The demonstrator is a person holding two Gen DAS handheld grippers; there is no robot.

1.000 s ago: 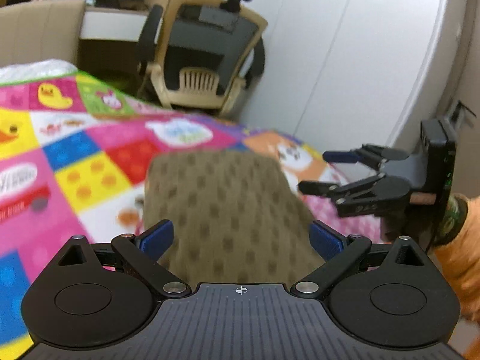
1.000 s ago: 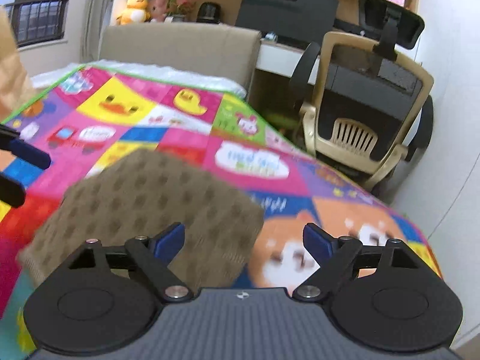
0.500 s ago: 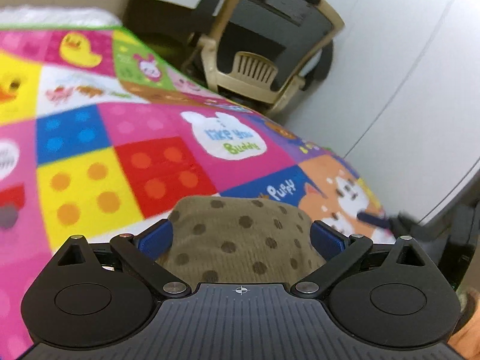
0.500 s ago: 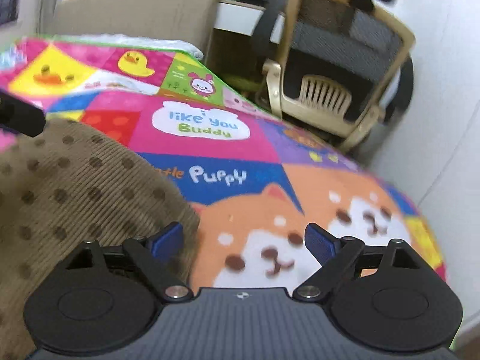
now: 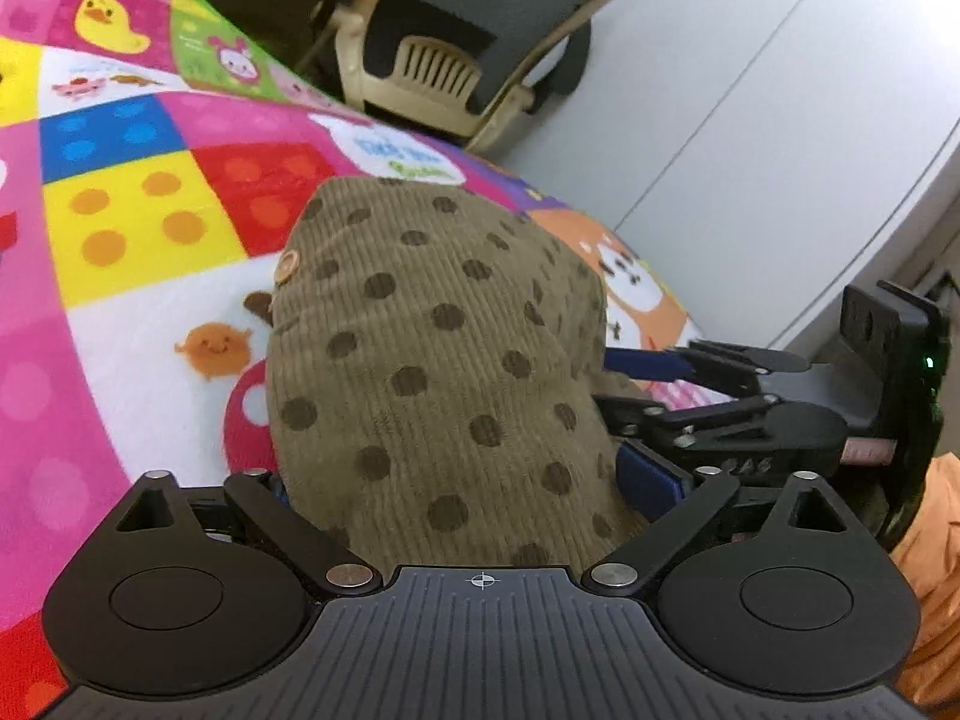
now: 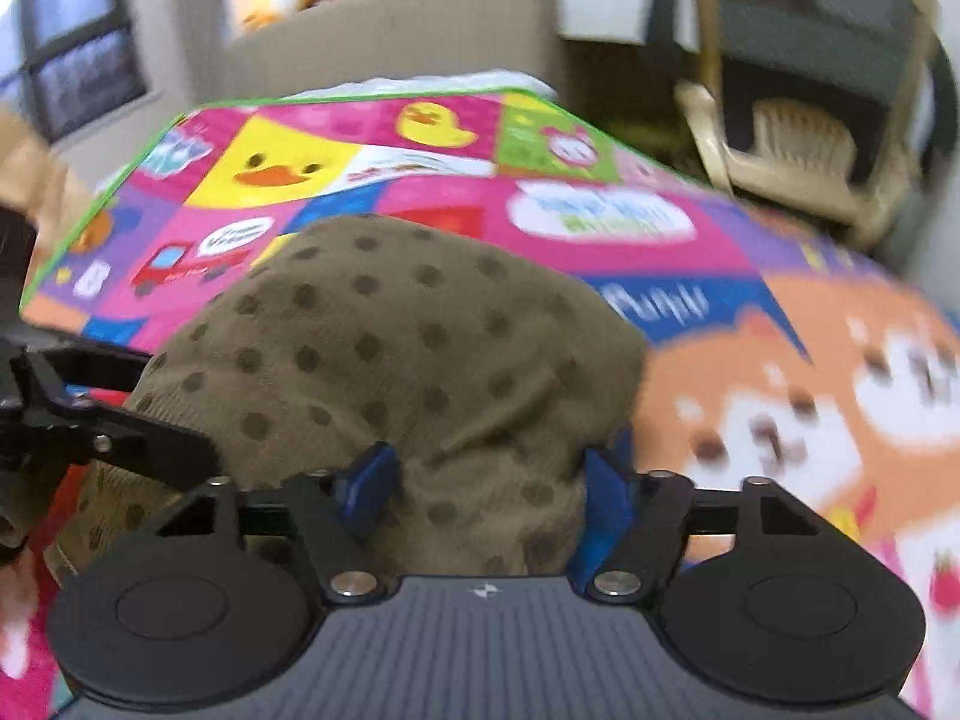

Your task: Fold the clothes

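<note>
The colourful play mat is lying under the brown dotted corduroy garment, which is sitting bunched on it between both claws. The left claw is standing spread with cloth mounded between its fingers; the right claw is narrowing onto a thick wad but not clearly pinching it. Such a bulky bite is risking a lopsided fold or slipping layers. A second ago both claws were hovering wide above flatter cloth; now the right one is closing in.
</note>
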